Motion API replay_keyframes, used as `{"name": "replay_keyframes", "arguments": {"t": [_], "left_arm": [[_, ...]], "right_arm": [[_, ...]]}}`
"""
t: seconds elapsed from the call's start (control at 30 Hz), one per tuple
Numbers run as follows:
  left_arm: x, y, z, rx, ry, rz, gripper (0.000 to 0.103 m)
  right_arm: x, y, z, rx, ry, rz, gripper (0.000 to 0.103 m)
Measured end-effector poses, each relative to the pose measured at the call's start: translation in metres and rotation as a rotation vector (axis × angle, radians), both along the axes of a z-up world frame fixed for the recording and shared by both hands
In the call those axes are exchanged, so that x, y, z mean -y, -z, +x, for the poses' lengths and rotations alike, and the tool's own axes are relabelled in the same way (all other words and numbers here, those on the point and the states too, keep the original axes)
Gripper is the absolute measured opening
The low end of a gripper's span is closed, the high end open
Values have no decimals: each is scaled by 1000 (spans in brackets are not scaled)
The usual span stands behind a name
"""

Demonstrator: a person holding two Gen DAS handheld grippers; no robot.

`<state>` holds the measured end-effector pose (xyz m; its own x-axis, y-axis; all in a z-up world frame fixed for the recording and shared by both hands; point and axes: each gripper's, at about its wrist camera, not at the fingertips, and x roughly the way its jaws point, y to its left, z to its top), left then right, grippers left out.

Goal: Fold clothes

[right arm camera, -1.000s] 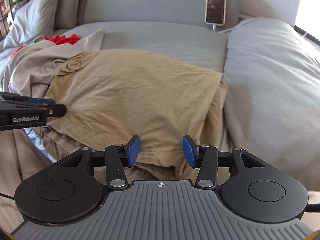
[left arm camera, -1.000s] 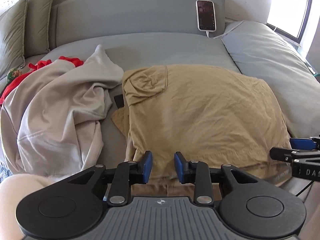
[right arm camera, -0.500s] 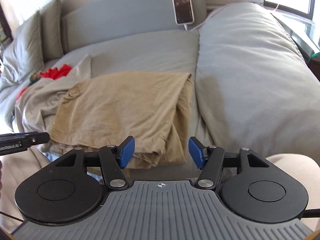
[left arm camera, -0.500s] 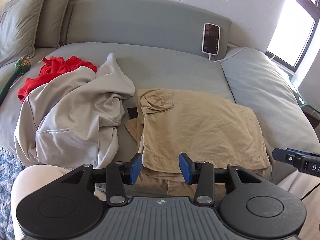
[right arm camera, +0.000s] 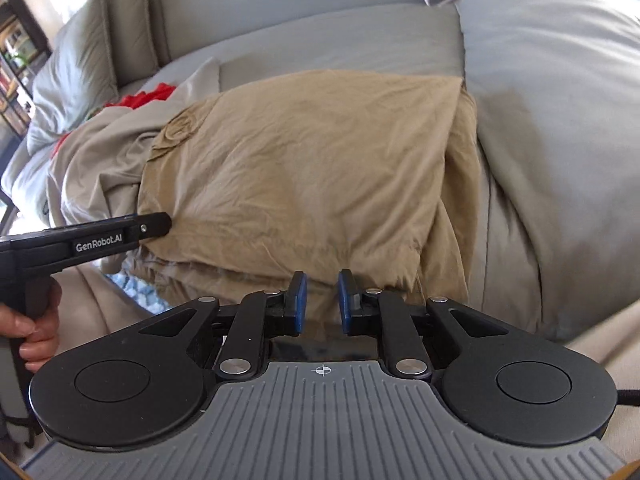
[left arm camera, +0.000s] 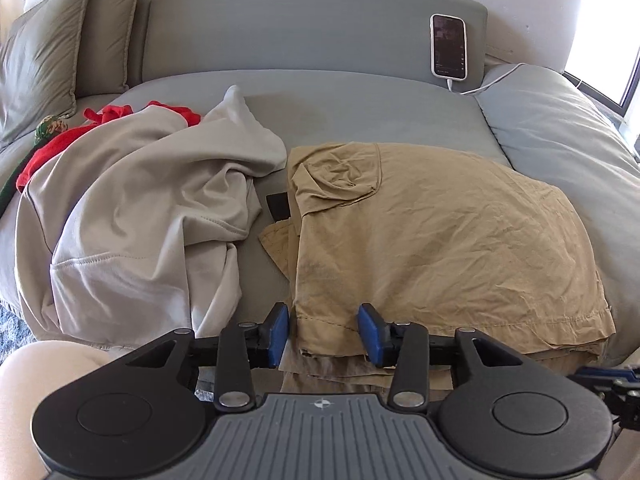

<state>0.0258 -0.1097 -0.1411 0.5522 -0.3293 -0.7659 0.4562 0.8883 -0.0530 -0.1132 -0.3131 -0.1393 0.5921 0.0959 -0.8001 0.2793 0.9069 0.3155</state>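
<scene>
Both grippers were at the near hem of the tan garment [left arm camera: 440, 240]. The left gripper [left arm camera: 323, 334] stood partly open around its corner; the right gripper [right arm camera: 319, 302] had just been closing, narrow, grip unclear. Next, probably: pinch, lift, fold away. It lay wrinkled, half-folded on the grey sofa [left arm camera: 360, 96].

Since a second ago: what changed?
Both tools pulled back, then returned to the tan garment's near hem. Right tool has just been closing, pads not yet pinching; left tool opened slightly around the hem's corner. Grey garment and phone unmoved.
</scene>
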Motion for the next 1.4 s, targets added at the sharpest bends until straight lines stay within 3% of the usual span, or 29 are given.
{"name": "replay_keyframes", "arguments": {"t": [0.1, 0.17, 0.2, 0.3, 0.4, 0.53, 0.57, 0.63, 0.73, 0.87, 0.93, 1.07, 1.17, 1.23, 1.4], "left_arm": [[-4, 3, 5, -32, -24, -39, 43], [-2, 2, 4, -32, -28, -40, 43], [-1, 2, 2, -25, -25, -35, 43], [1, 2, -1, -6, -19, -19, 43], [0, 1, 1, -15, -24, -23, 43], [-1, 2, 3, -17, -24, -32, 45], [-2, 2, 3, -18, -23, -34, 45], [-2, 2, 4, -26, -29, -41, 45], [-1, 2, 4, -25, -29, -36, 45], [-1, 2, 4, -22, -26, -34, 46], [-1, 1, 4, -26, -32, -37, 45], [1, 2, 3, -33, -30, -44, 45], [2, 1, 3, -41, -24, -57, 46], [4, 1, 3, -49, -24, -73, 46], [14, 0, 4, -73, -28, -110, 45]], "right_arm": [[10, 2, -26, 22, 47, 138, 53], [18, 7, -42, 101, 106, 276, 86], [21, 10, -47, 149, 150, 346, 89], [26, 25, -47, 222, 224, 527, 89], [27, 46, -37, 203, 309, 619, 88], [31, 67, -25, 153, 385, 680, 81], [34, 68, -26, 182, 416, 684, 76], [41, 67, -28, 236, 462, 688, 75], [46, 68, -24, 238, 475, 698, 76], [38, 63, -15, 236, 486, 629, 76], [34, 54, -6, 197, 459, 541, 72], [28, 33, 11, 142, 374, 358, 33], [30, 14, 21, 184, 322, 266, 20], [28, -4, 32, 221, 282, 187, 16], [-3, -55, 71, 351, 34, -177, 15]]}}
